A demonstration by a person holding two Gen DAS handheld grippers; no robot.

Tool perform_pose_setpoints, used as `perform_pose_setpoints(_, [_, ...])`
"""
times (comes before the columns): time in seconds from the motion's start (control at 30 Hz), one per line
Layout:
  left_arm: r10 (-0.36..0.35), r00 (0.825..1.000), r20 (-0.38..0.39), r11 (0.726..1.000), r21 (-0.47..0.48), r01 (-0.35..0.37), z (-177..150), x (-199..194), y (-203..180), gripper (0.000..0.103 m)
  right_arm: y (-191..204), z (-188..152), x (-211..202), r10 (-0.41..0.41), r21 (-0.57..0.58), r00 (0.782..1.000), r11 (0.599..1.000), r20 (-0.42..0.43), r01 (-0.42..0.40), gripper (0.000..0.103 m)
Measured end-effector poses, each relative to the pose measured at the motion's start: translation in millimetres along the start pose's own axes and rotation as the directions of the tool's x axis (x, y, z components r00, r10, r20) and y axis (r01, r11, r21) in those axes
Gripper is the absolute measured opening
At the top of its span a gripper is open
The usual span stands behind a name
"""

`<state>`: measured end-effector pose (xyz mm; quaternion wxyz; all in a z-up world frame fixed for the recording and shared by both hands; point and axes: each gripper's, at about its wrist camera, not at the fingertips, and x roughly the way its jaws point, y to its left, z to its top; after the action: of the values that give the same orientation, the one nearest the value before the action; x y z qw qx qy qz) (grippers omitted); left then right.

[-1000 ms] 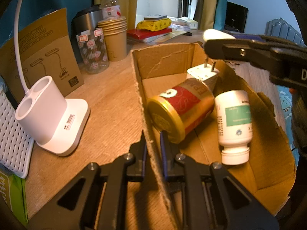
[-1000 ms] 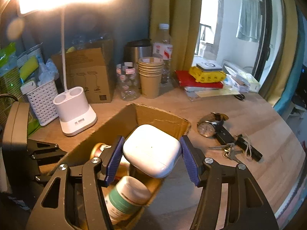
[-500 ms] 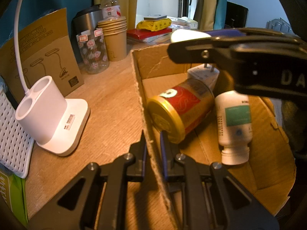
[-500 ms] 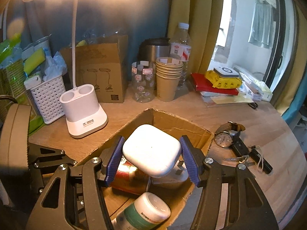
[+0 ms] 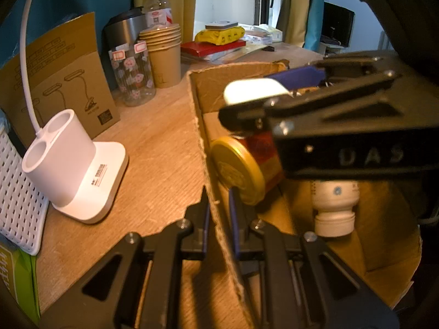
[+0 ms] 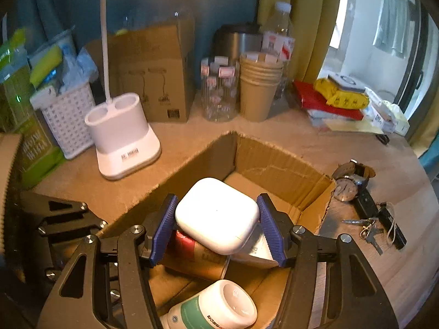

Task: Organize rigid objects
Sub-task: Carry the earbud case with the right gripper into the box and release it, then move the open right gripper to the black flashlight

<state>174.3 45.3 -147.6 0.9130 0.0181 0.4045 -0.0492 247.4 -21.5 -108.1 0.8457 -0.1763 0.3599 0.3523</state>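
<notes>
Over the box: my right tongs (image 6: 216, 216) hold the white case (image 6: 216, 215) above the open carton, blue pads pressed on its two sides.
Case: rounded, white, tilted a little, clear of the things below it; from my left camera it shows as a white edge (image 5: 253, 90) poking out past the black right frame.
Box: brown cardboard (image 6: 274, 164), top open, torn rim, standing on the wooden desk (image 6: 192, 137).
Left tongs: nearly pressed together (image 5: 219, 203), pinching the near wall of the box (image 5: 203, 142) between the pads.
Inside the box: a red and gold can (image 5: 241, 172) on its side, a white bottle (image 6: 216, 307) with a green label lying beside it, and under the case something pale that may be a plug, mostly hidden.
Left of the box: white lamp base (image 6: 123, 137) with two round wells, then a white basket (image 6: 68, 115).
Behind the box: a brown carton (image 6: 156, 74), a clear jar (image 6: 219, 90), stacked paper cups (image 6: 259, 87), a steel pot and a water bottle.
Right of the box: a watch (image 6: 349, 183) just beside the corner, keys (image 6: 367, 227) a little further on.
</notes>
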Motion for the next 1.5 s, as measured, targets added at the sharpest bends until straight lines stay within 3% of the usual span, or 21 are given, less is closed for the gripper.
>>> perform_pose_setpoints(0.33, [-0.001,1.000,0.000,1.000,0.000,0.001,-0.3,-0.2,0.9,0.014,0.3,-0.1,0.6,0.014,0.000,1.000,1.000,-0.002,-0.014,0.062])
perform_pose_setpoints(0.53, [0.000,1.000,-0.001,1.000,0.000,0.000,0.0,-0.1,0.9,0.014,-1.1,-1.1,-9.6,0.026,0.007,0.998,1.000,0.058,-0.027,0.068])
perform_pose_setpoints(1.5, [0.000,1.000,-0.001,1.000,0.001,0.000,1.4,1.2,0.8,0.014,-57.6,-11.3,-60.4,-0.081,0.183,0.980,0.982,0.181,0.047,0.068])
